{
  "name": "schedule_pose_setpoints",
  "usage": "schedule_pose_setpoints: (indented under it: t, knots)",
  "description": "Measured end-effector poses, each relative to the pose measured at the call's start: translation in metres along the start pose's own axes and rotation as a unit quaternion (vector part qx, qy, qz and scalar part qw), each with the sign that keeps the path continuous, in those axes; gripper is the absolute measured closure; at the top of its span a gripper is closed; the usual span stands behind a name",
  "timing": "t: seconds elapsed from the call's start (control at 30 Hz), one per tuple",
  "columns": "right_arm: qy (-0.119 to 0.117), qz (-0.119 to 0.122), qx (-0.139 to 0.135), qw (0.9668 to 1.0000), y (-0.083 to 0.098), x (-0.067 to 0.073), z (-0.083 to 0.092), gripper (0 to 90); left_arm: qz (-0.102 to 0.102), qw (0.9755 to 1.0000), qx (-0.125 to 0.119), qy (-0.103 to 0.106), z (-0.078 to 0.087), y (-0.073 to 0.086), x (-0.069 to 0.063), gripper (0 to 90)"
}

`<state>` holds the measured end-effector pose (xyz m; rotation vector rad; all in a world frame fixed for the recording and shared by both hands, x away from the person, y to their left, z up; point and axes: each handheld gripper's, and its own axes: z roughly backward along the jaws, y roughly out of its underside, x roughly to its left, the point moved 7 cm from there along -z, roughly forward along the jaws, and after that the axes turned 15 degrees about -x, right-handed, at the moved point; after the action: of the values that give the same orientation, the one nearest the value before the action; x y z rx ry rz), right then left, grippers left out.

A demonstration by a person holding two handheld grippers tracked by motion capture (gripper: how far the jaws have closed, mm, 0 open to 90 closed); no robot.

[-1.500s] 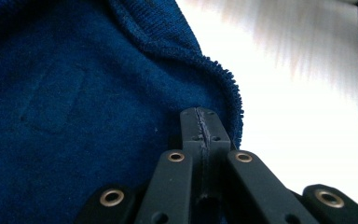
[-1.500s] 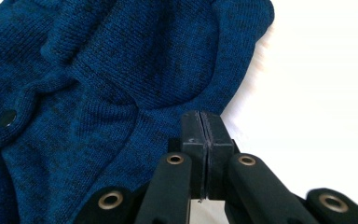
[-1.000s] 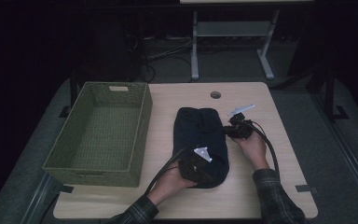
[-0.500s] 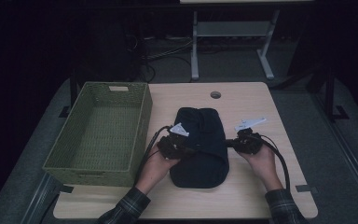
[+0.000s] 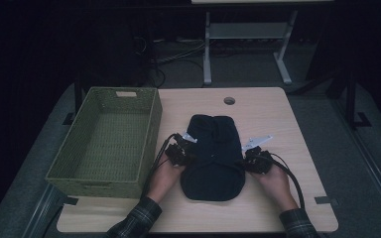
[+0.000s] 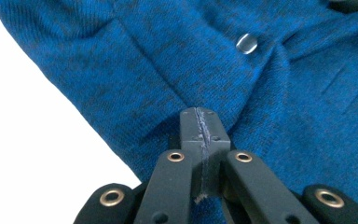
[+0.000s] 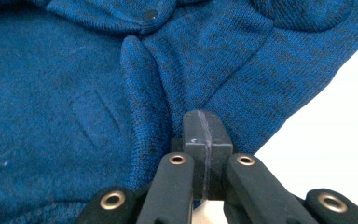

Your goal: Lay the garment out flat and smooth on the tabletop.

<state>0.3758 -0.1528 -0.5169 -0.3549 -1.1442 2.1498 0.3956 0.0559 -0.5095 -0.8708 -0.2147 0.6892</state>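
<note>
Blue knitted garment [image 5: 213, 156], heathered weave, laid flat on a pale wooden table [image 5: 278, 114]; a clear button [image 6: 246, 44] and a dark snap [image 7: 149, 15] are seen on it, and a rectangular outline is pressed into the cloth. Its left edge is pinched in the closed left gripper [image 5: 184, 151], a thin fold caught between the black pads; its right edge is pinched likewise in the closed right gripper [image 5: 250, 158]. A green woven basket [image 5: 151, 124] is placed beyond the left gripper's outer side. The garment's form is hard to make out.
</note>
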Motion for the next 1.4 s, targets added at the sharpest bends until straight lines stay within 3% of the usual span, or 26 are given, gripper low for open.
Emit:
schedule_pose_setpoints:
  t: [0.27, 0.53, 0.77, 0.9, 1.03, 1.07, 1.2, 1.4]
  knots:
    - [0.009, 0.011, 0.009, 0.9999, 0.017, 0.005, 0.025, 90.0, -0.012, 0.9988, 0.005, 0.046, 0.002, 0.007, -0.029, 90.0]
    - [0.01, 0.001, 0.014, 0.9998, 0.035, 0.016, 0.049, 90.0, -0.033, 0.9972, 0.005, 0.067, 0.009, 0.016, -0.054, 90.0]
    - [-0.004, -0.005, 0.013, 0.9999, 0.044, 0.023, 0.062, 90.0, -0.027, 0.9949, 0.01, 0.097, 0.013, 0.02, -0.066, 90.0]
    - [0.0, -0.007, 0.002, 1.0, 0.037, 0.016, 0.063, 90.0, -0.021, 0.995, -0.002, 0.097, 0.015, 0.01, -0.061, 90.0]
    - [0.009, -0.011, -0.022, 0.9997, 0.019, -0.001, 0.061, 90.0, -0.017, 0.9965, -0.016, 0.08, 0.014, -0.005, -0.049, 90.0]
    - [0.012, -0.013, -0.025, 0.9995, 0.012, -0.006, 0.059, 90.0, -0.022, 0.9972, -0.016, 0.069, 0.014, -0.009, -0.044, 90.0]
    - [0.02, -0.023, -0.04, 0.9987, -0.012, -0.025, 0.046, 90.0, -0.01, 0.9988, -0.031, 0.036, 0.012, -0.026, -0.02, 90.0]
    - [0.033, -0.031, -0.053, 0.9976, -0.042, -0.056, 0.018, 90.0, 0.018, 0.9983, -0.055, -0.005, 0.003, -0.05, 0.019, 90.0]
